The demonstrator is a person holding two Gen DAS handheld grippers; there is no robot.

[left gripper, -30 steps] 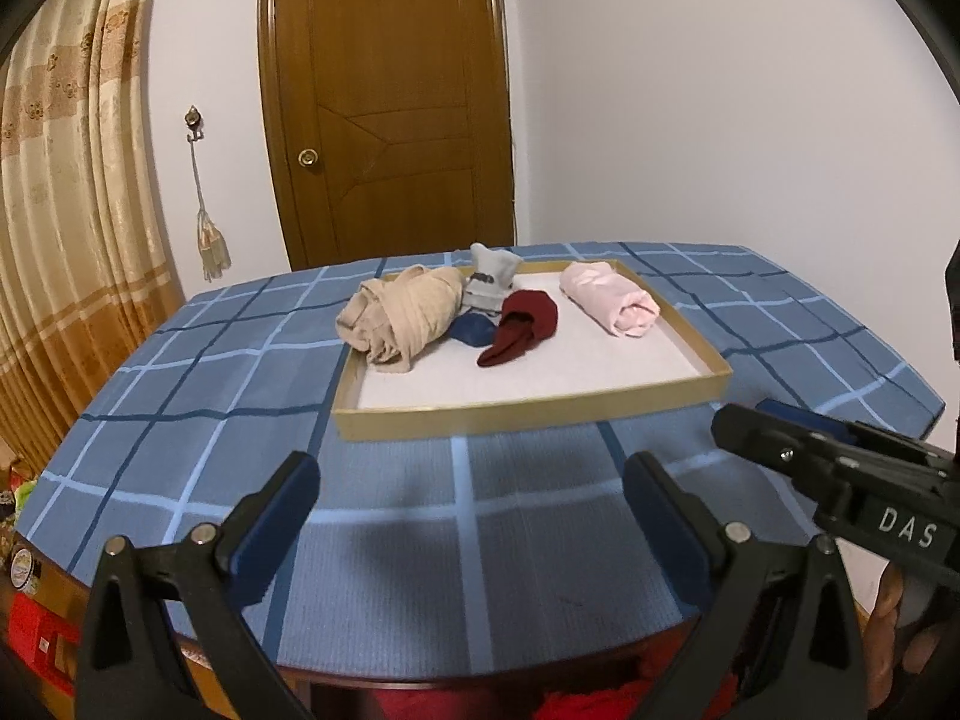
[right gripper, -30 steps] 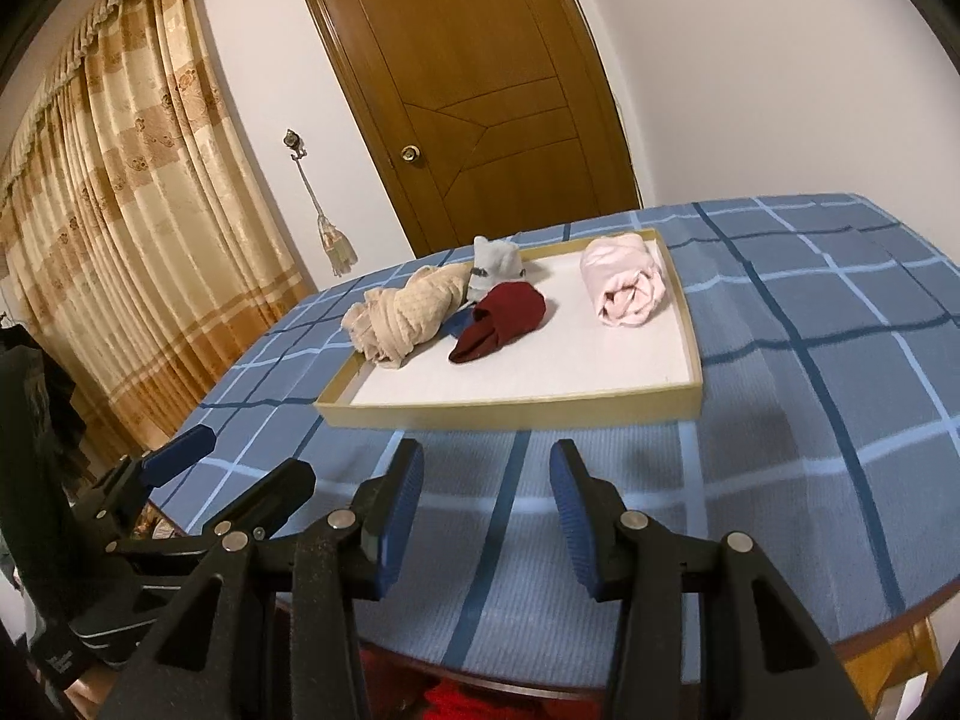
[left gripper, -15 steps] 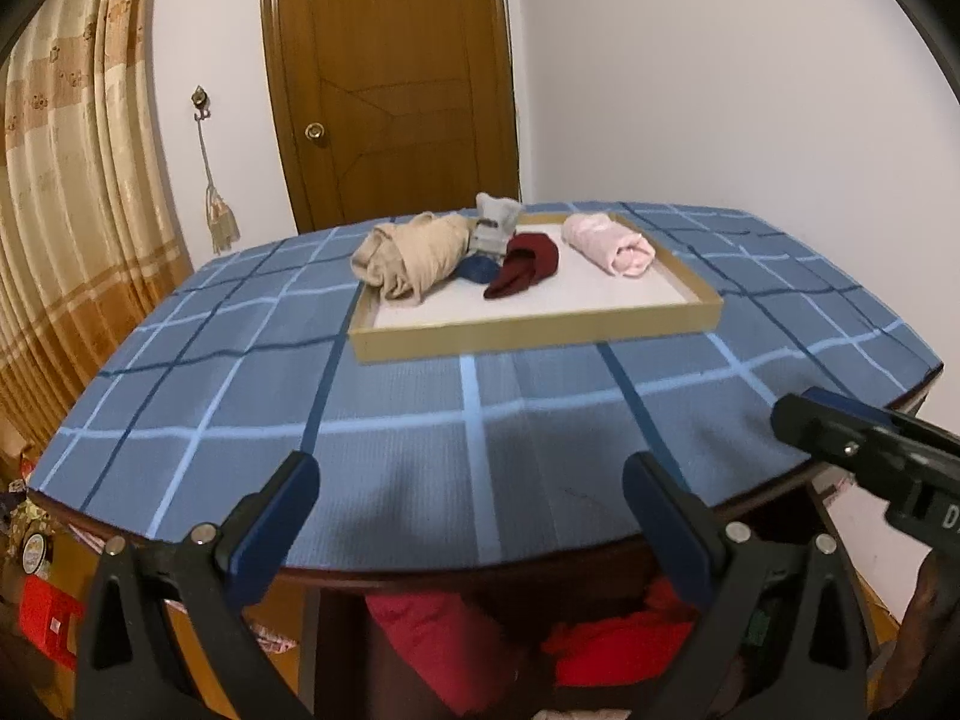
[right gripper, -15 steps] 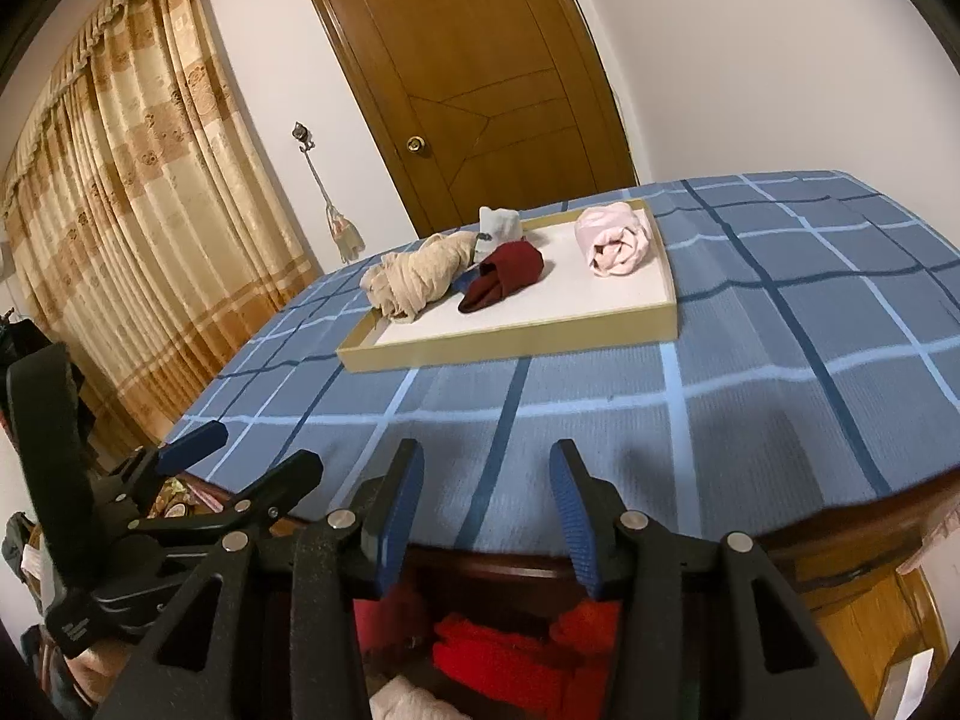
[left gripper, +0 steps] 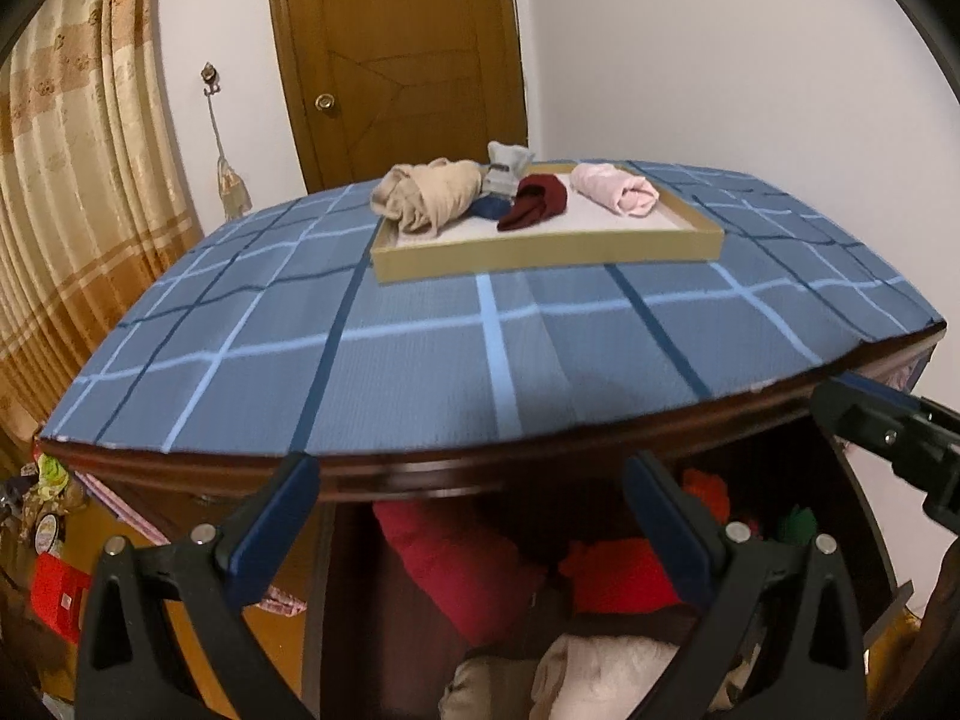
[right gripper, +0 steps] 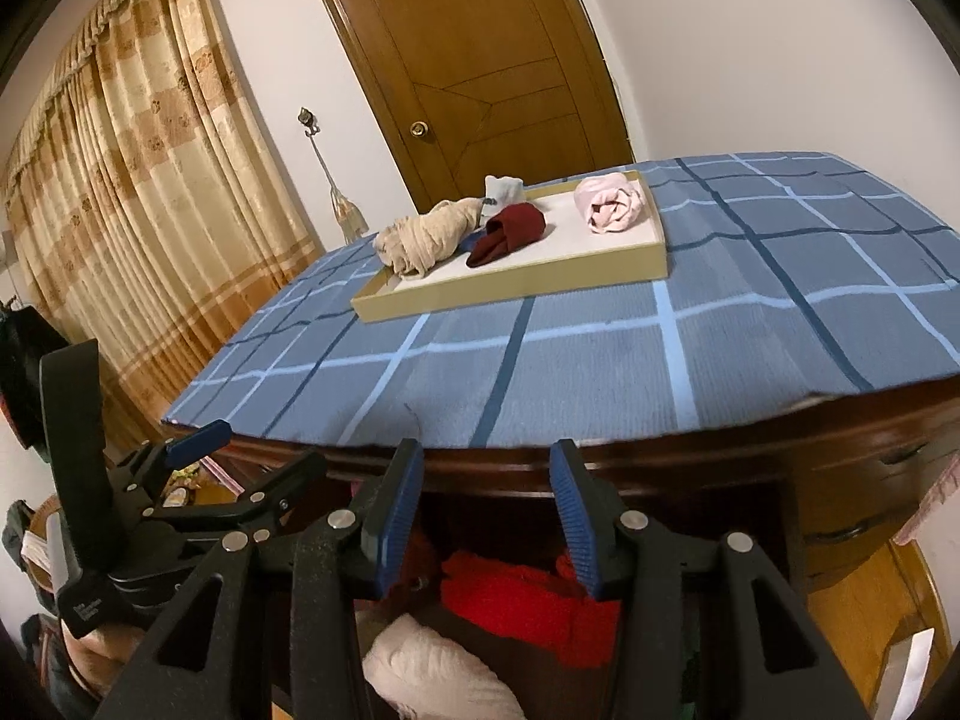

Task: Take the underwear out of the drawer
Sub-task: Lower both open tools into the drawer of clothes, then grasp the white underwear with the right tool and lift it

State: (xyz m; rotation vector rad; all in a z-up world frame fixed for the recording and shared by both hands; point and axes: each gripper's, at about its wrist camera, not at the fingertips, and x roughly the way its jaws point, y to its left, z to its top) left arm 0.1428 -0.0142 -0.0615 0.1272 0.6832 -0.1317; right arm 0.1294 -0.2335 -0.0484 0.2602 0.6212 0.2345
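Both claws gaped, empty: right claw (right gripper: pixel 487 510) nearer; red underwear (right gripper: pixel 528 594) in drawer lay at six o'clock below it.

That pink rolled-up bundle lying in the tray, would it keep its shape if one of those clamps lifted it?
Probably not fully. The pink bundle looks like soft fabric rolled loosely, so it would likely sag and start unrolling when lifted. It seems light for its size. Lying on its side in the tray, it might roll a little if nudged, though cloth usually grips.

Both grippers lower; drawer (right gripper: pixel 528 594) prob. visible.
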